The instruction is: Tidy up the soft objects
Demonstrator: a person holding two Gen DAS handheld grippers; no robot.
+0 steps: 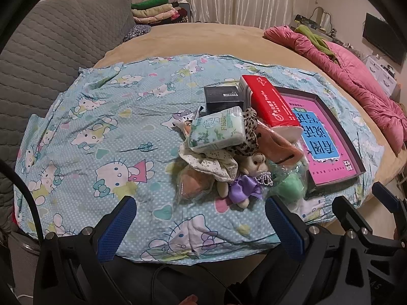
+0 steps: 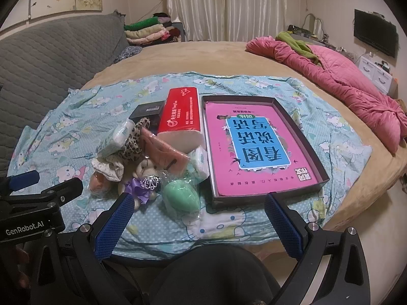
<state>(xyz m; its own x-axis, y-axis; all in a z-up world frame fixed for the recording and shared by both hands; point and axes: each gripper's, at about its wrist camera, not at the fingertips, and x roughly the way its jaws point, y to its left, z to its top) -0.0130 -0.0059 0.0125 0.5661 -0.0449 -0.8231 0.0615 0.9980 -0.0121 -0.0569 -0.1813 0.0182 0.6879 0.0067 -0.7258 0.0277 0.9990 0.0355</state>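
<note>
A pile of soft things lies on the Hello Kitty sheet [image 1: 89, 117]: a green tissue pack [image 1: 216, 129], a red tissue pack [image 1: 269, 104], a leopard scrunchie [image 1: 250, 124], a small plush bear with a purple bow [image 1: 244, 178], a bagged green sponge [image 2: 182, 197], a bagged peach sponge [image 1: 194, 184] and a floral cloth [image 1: 208, 161]. A dark box with a pink book [image 2: 254, 147] lies right of the pile. My left gripper [image 1: 201, 203] is open and empty, just short of the bear. My right gripper [image 2: 199, 200] is open and empty, at the box's near edge.
A black box [image 1: 223, 97] sits behind the pile. A pink quilt [image 2: 343, 81] lies along the bed's right side. A grey quilted headboard [image 1: 51, 50] is at left, with folded clothes [image 1: 155, 10] beyond. The left gripper's body shows at lower left in the right wrist view [image 2: 33, 208].
</note>
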